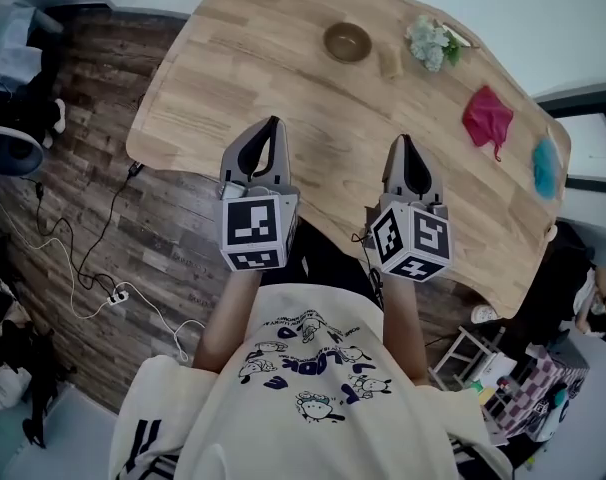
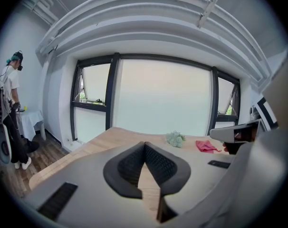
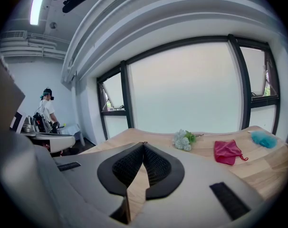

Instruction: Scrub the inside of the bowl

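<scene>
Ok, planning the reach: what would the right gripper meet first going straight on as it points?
Likely the small tan block beside the bowl, though the right gripper may be high enough to pass over it.

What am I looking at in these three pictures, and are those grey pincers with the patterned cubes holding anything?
There is no robot: a person holds a two-jaw gripper in each hand, and the cubes are part of the grippers. The head view looks down from the person's head at the left gripper and right gripper by a wooden table. The other two pictures come from a camera on each gripper, looking along its jaws. Both pairs of jaws meet at the tips and hold nothing. Farther off on the table lie a brown bowl, a small tan block, pale flowers, a red cloth and a blue fluffy item.
</scene>
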{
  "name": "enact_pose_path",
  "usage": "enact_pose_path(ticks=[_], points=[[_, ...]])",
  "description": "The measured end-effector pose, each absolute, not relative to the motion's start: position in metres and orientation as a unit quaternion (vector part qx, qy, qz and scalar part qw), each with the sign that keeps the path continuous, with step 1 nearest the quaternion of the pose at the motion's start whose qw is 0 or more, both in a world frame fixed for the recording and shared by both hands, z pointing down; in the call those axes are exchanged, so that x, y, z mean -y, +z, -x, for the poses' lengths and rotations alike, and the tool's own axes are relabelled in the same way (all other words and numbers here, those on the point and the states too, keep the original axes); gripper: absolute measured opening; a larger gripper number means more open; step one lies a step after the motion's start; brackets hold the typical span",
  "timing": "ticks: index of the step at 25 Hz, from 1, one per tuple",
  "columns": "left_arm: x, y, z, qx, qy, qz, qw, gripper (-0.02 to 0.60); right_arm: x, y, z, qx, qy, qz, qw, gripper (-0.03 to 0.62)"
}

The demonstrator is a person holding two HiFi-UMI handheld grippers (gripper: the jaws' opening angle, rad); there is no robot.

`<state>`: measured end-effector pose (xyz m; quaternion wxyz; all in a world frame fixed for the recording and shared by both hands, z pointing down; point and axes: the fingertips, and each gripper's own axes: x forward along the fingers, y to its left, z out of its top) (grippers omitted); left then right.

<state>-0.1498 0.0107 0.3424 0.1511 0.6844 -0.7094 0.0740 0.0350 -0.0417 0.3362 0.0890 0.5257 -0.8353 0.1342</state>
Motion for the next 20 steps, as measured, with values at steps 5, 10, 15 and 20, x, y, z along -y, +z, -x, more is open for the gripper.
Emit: enact_pose_path(ticks=[5,10,15,20], points=[[0.005,0.343,0.152,0.716,0.075,-0.676,0.156,0.025,0.061,0.336,-0.041,0.836,0.136,-0.525,0.085,0.003],[0.023,0.345,0.146,0.721,0.082,-0.67,0.158,0.025,0.083,0.335,-0.052,0.837,0.14,-0.523,0.078,0.003],[0.045,0.351,0.136,0.722,0.098,-0.666,0.157,0.025,0.104,0.341,-0.062,0.839,0.151,-0.518,0.072,0.003],[0.062,0.361,0.123,0.719,0.106,-0.665,0.173,0.025,0.119,0.357,-0.063,0.846,0.168,-0.5,0.077,0.003]])
